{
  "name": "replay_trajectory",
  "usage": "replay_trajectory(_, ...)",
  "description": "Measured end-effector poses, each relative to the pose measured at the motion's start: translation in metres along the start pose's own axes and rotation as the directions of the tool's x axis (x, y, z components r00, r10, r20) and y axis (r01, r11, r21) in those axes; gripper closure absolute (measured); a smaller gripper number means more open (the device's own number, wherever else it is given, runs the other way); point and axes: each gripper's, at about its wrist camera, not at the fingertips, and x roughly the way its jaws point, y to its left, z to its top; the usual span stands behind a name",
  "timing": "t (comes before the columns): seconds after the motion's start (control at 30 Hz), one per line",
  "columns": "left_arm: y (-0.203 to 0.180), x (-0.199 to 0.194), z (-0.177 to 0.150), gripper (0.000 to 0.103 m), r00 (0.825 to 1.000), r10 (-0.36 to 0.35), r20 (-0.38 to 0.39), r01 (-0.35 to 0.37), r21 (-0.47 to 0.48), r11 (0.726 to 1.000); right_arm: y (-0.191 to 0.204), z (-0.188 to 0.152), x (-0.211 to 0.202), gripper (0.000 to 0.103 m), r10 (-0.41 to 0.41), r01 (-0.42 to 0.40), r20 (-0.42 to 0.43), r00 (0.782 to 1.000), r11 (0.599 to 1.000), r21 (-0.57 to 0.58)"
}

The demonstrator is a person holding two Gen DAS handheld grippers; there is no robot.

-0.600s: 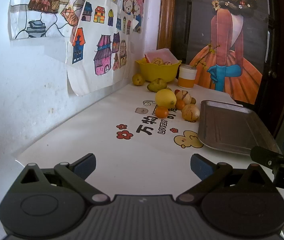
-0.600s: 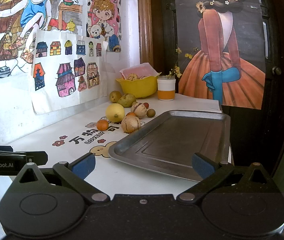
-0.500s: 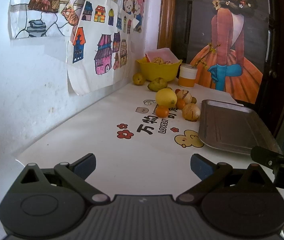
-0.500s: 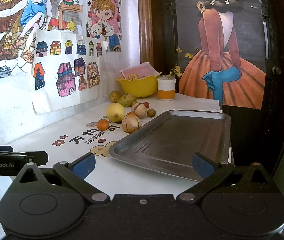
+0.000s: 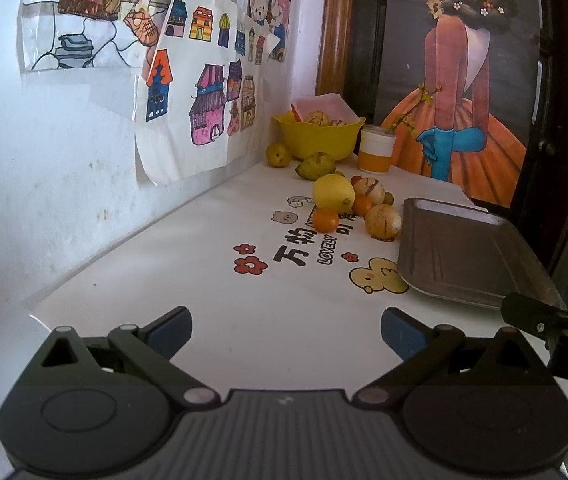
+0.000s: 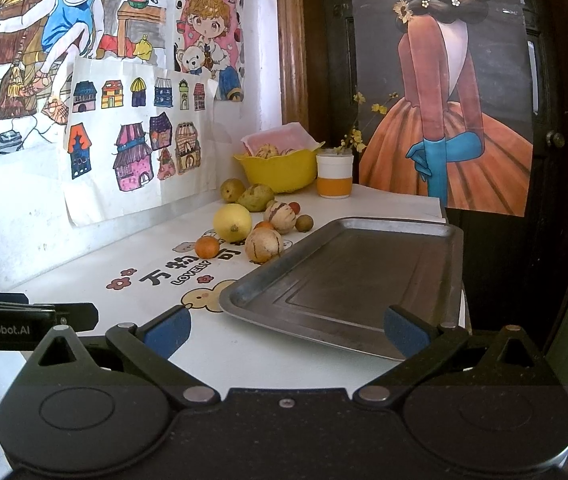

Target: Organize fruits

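Beside the tray (image 6: pixel 363 272) (bare), loose fruits (image 6: pixel 232 222)

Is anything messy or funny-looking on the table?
Yes. The fruits lie loose on the table beside the tray, which has nothing on it. The house drawing on the wall curls up at its bottom edge.

Setting: a home. Evidence: hand-coloured children's drawings (image 6: pixel 140 140) taped to a scuffed white wall; fruit bowl (image 6: pixel 280 170); cartoon-printed tabletop (image 5: pixel 204 272); wooden door frame (image 6: pixel 291 40).
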Motion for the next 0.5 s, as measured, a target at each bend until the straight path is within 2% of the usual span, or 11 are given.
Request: replay_trajectory(0.5, 0.0016, 0.0024, 0.0024, 0.0, 1.0, 0.005, -0.002, -0.005, -0.014, 1.0, -0.0003, -0.0012, 0.003, 0.001, 0.008, -0.008, -0.008, 1.0, 1.0, -0.001)
